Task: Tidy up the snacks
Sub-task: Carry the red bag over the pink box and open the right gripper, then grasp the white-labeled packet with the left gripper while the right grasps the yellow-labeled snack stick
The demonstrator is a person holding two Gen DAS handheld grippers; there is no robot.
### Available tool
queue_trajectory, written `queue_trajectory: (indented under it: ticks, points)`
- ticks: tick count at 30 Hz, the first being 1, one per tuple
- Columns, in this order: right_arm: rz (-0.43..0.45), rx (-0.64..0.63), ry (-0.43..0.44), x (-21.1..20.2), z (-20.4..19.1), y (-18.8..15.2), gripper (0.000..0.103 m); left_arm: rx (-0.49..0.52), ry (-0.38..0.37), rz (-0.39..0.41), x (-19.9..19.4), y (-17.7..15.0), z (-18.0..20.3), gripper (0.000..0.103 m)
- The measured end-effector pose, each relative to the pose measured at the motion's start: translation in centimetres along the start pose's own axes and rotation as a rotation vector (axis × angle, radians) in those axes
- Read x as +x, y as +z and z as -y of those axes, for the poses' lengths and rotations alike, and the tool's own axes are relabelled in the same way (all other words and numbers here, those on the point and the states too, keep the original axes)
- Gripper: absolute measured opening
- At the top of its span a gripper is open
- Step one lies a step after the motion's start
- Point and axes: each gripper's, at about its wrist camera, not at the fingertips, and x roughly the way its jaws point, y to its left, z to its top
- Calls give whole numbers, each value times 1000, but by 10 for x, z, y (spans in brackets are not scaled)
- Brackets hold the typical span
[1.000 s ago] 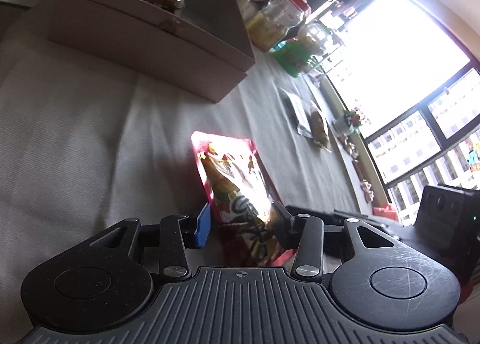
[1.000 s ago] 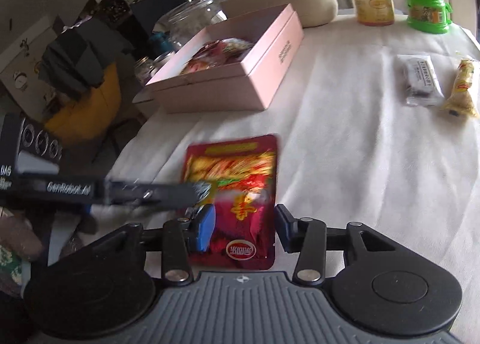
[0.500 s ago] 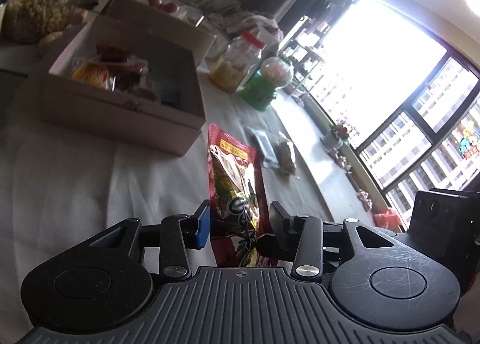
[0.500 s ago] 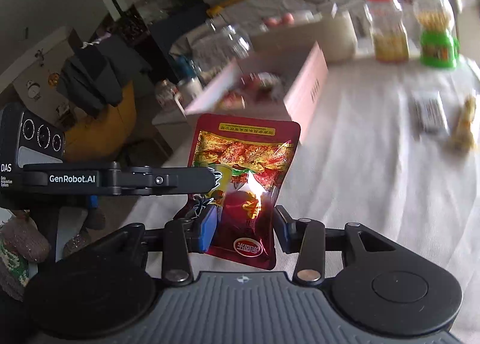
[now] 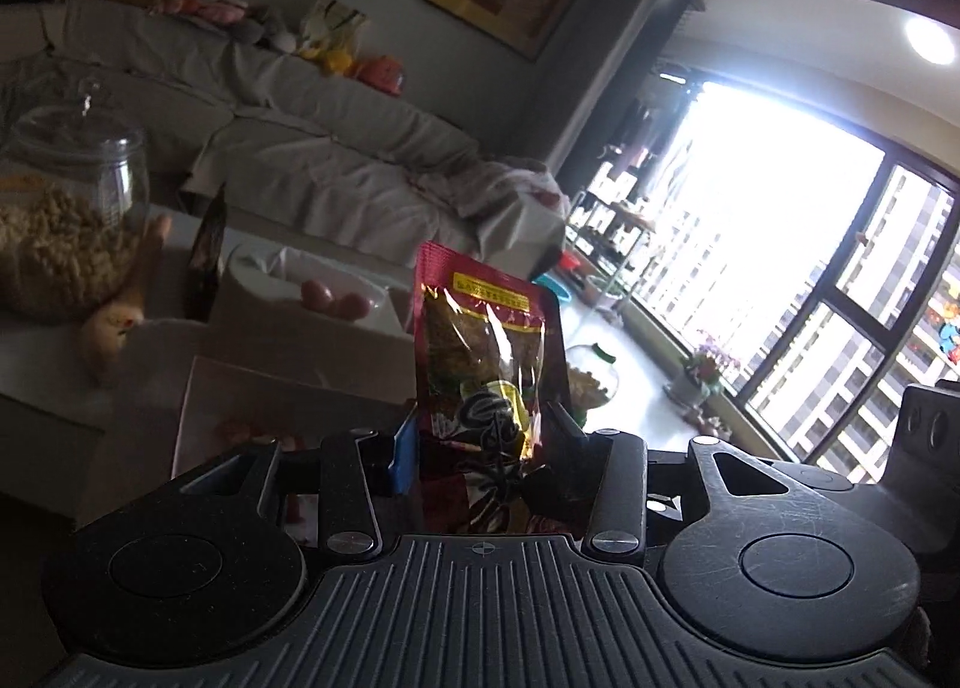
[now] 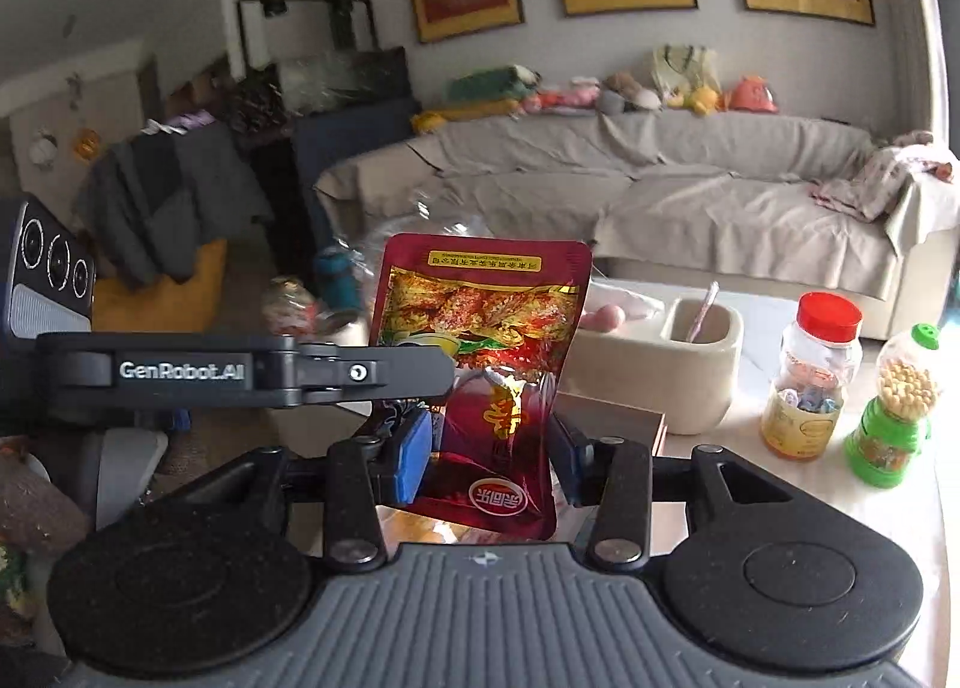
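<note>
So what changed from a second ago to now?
The red snack pouch went from lying flat on the tablecloth to standing upright in the air, lifted by the left gripper and right gripper. Left jaws just opened slightly. Both still hold it.

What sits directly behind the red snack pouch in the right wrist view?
Behind the red snack pouch are a clear bag holding pinkish round items and the cream container with a straw. The pouch covers the container's left part and the box below.
</note>
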Motion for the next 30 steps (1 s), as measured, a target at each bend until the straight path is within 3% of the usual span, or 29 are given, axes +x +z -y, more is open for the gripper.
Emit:
queue_trajectory:
  ticks: [3,6,8,10,13,16,18,23,26,30]
  points:
    - [-67,53,-25,42,16,3,47,-40,47,-74,43,-3,-39,48]
    - [-157,112,-47,74,39,0,49,-65,176,-110,65,-11,-72,48]
    - [-166,100,-81,76,52,-5,52,-40,221,-103,61,-14,-81,48]
    - [-149,54,-137,65,65,-14,63,-25,248,-74,48,-15,-81,48]
    - [-116,10,-249,40,93,-32,67,54,297,7,31,-16,-59,48]
    - [-104,55,-368,18,134,-51,68,139,254,51,19,-26,-17,48]
    - [-109,127,-427,9,168,-64,68,174,171,41,23,-37,12,48]
    - [-159,237,-509,3,218,-104,68,257,-28,-128,69,-73,71,48]
    - [-173,245,-524,7,228,-126,68,248,-47,-242,107,-95,89,48]
    - [-182,334,-462,14,240,-152,65,195,-29,-312,149,-106,101,47]
